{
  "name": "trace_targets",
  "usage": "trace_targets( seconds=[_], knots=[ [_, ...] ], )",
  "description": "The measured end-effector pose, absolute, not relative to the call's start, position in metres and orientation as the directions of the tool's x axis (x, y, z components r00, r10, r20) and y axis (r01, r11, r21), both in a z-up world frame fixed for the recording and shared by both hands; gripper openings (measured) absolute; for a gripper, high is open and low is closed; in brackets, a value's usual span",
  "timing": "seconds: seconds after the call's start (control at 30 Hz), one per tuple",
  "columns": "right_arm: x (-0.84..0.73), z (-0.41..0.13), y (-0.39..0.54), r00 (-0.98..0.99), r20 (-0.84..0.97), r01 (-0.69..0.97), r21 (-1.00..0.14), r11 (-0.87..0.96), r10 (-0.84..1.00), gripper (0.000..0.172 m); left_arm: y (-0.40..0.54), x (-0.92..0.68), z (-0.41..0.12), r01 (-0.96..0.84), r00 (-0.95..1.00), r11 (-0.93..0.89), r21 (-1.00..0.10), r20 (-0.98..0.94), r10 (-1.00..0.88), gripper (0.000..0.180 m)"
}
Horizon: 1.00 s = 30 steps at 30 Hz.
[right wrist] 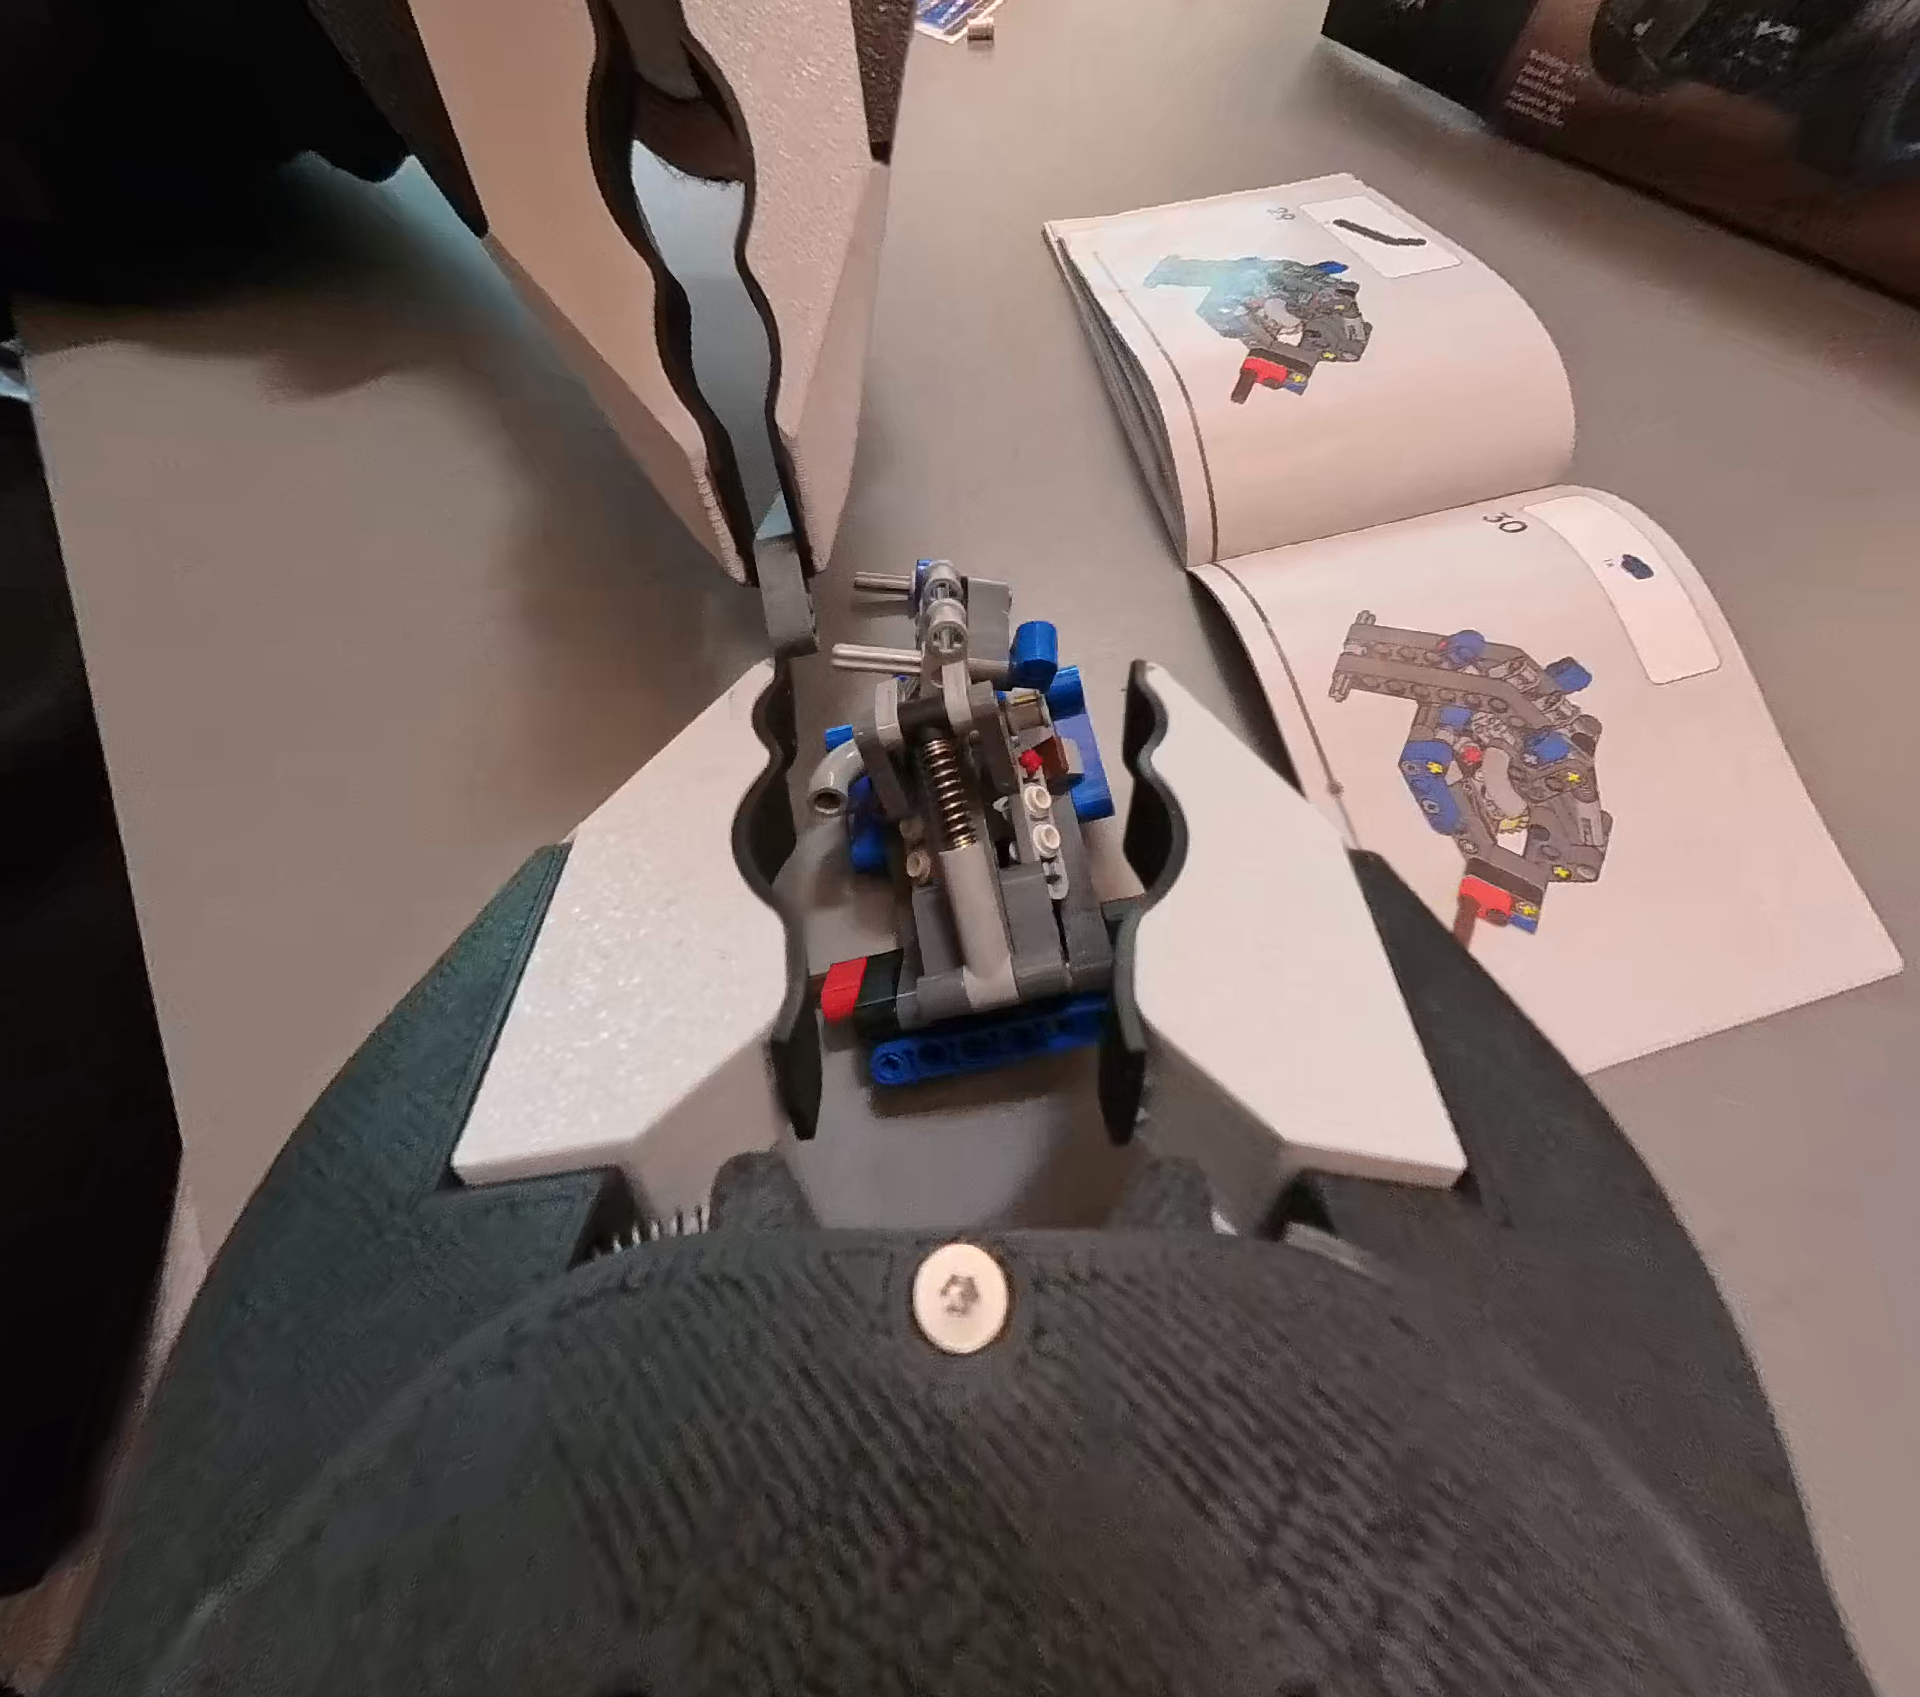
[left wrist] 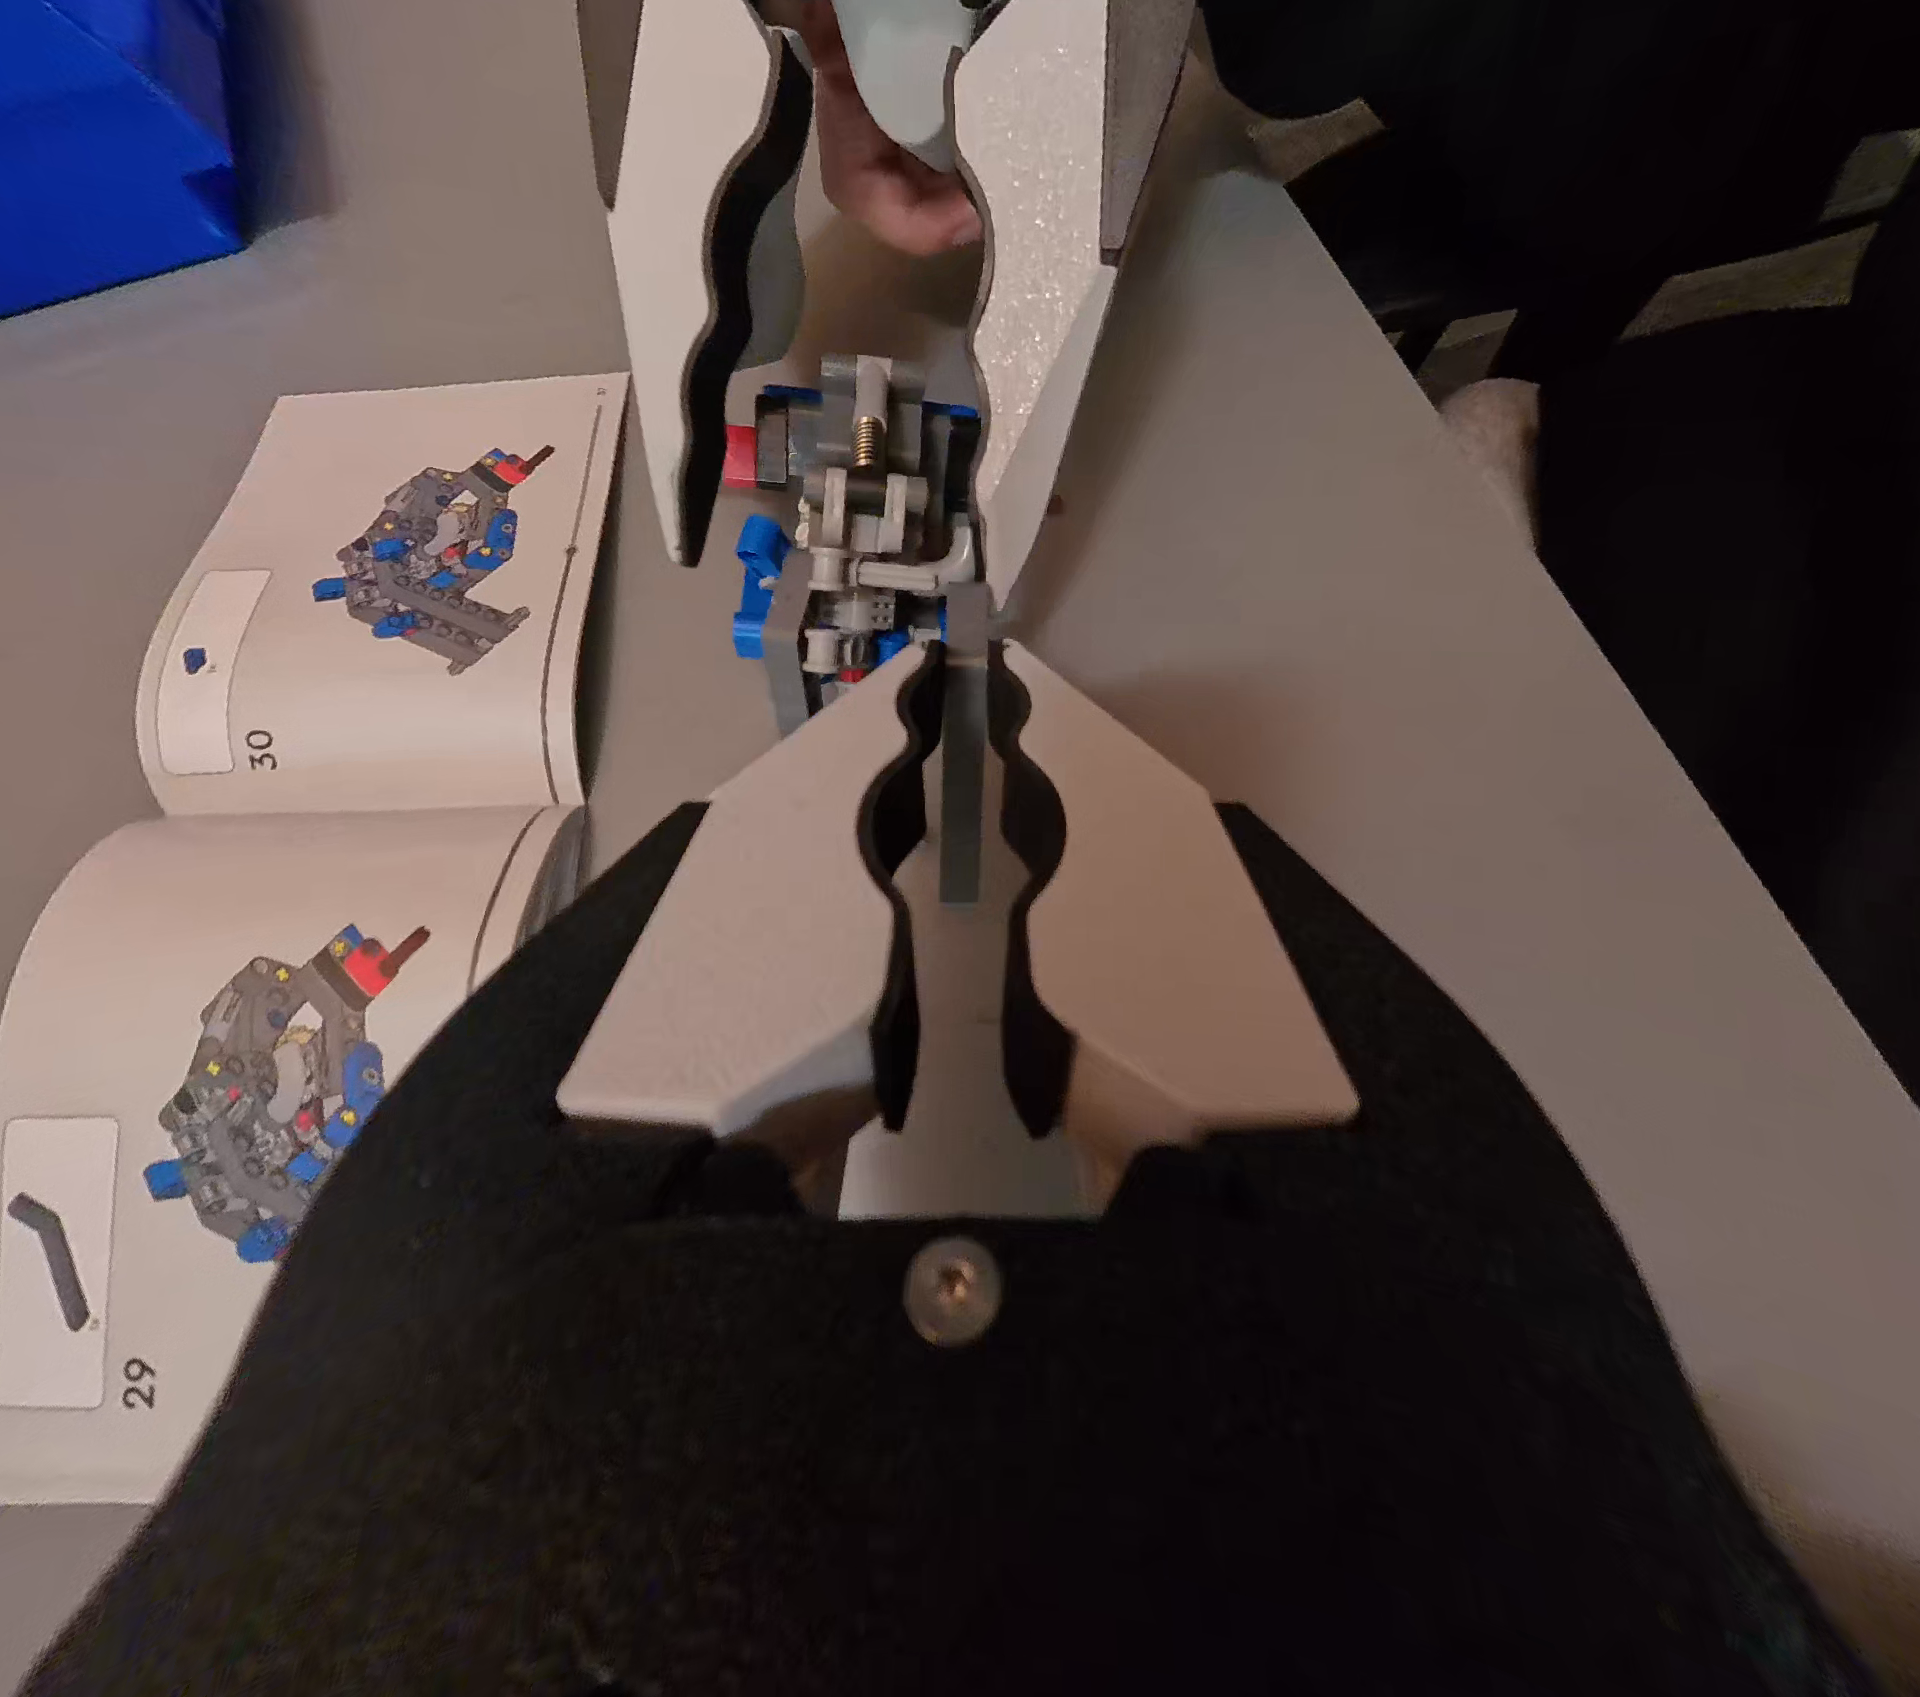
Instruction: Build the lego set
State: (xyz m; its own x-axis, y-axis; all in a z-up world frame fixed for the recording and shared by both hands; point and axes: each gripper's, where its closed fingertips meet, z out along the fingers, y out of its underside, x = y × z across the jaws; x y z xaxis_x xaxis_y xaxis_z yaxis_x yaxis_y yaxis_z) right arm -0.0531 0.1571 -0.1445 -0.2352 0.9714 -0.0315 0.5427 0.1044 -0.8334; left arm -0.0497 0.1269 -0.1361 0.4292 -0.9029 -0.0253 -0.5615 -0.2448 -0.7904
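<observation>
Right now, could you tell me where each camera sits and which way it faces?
Left wrist view: on the left tongs, shut on a dark grey beam, facing the brick model, the right tongs beyond, and a fingertip.
Right wrist view: on the right tongs, open around the model, facing the left tongs.
Shared: model, beam, open booklet, grey table.

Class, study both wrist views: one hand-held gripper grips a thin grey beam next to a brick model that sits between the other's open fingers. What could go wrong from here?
1. The grey beam is pinched only by the left hand-held gripper at its fingertips; it might twist or slip.
2. The right hand-held gripper stands open around the brick model, so a push could shift the model.
3. The thin grey pins stick out towards the beam and might get knocked.
</observation>
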Motion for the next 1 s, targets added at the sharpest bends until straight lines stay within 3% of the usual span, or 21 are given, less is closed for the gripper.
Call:
trace_targets(
  seconds=[0.43, 0.6, 1.0],
  knots=[
    [-0.0546, -0.1414, 0.1518, -0.226, -0.052, 0.476, -0.877, 0.064, 0.973, 0.048, 0.131, -0.0504, -0.135, -0.559, 0.435, -0.244, -0.793, -0.029, -0.9, 0.005],
    [-0.0539, -0.1407, 0.1527, -0.228, -0.03, 0.454, -0.887, 0.079, 0.973, 0.054, 0.1311, -0.0472, -0.1309, -0.57, 0.429, -0.226, -0.79, -0.052, -0.902, 0.005],
    [-0.0536, -0.1418, 0.1509, -0.245, -0.022, 0.436, -0.895, 0.09, 0.969, 0.049, 0.1313, -0.046, -0.1353, -0.559, 0.426, -0.243, -0.793, -0.023, -0.904, 0.005]
  ],
)
